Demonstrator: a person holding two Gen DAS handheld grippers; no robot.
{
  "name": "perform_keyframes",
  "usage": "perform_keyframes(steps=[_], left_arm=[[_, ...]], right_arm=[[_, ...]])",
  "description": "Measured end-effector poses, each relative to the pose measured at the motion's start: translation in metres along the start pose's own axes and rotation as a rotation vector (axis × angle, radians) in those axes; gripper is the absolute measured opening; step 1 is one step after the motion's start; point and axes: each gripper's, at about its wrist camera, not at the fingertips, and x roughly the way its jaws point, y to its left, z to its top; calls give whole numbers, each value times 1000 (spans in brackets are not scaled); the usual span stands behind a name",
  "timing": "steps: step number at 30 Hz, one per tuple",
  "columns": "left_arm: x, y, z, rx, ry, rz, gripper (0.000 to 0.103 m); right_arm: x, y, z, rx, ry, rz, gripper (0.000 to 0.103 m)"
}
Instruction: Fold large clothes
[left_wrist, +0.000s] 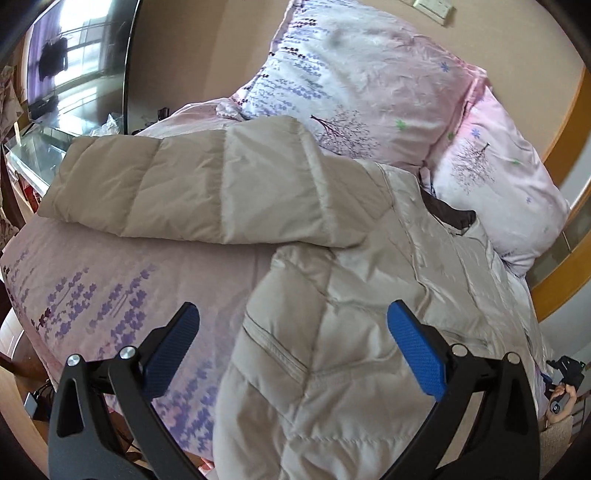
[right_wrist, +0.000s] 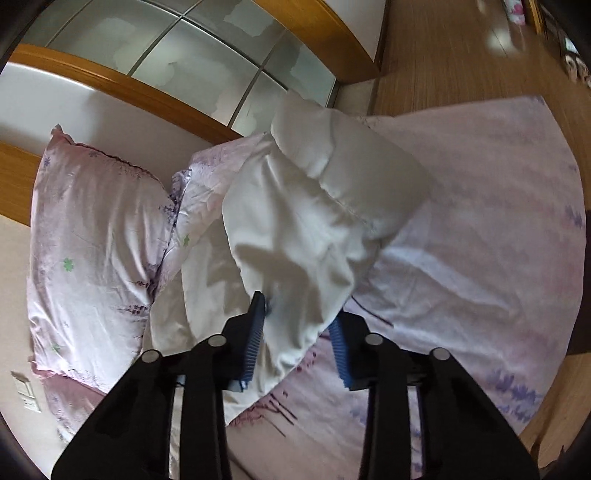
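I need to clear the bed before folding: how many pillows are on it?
2. One floral pillow stands against the wall at the head of the bed; the second pillow lies beside it, right of the jacket. Others may be hidden.

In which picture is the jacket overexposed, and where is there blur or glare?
Right wrist view: the jacket looks washed-out white, the floor is motion-blurred. Left wrist view: the jacket keeps its beige colour; the television reflects a bright window; edges bend.
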Motion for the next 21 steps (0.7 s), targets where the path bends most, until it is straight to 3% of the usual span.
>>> perform_keyframes(steps=[3,5,15,21], left_arm=[[5,3,5,-6,2,-2,101],[6,4,7,-6,-4,-8,101],[13,1,12,7,-15,-40,101],[13,-3,15,16,-34,-70,101]], right_arm=[[1,8,2,-49,-31,-30,15],[-2,16,1,-95,-60,-42,12],[-17,69,-4,-295,-177,-66,9],[-37,123,-26,-463,-235,-11,8]])
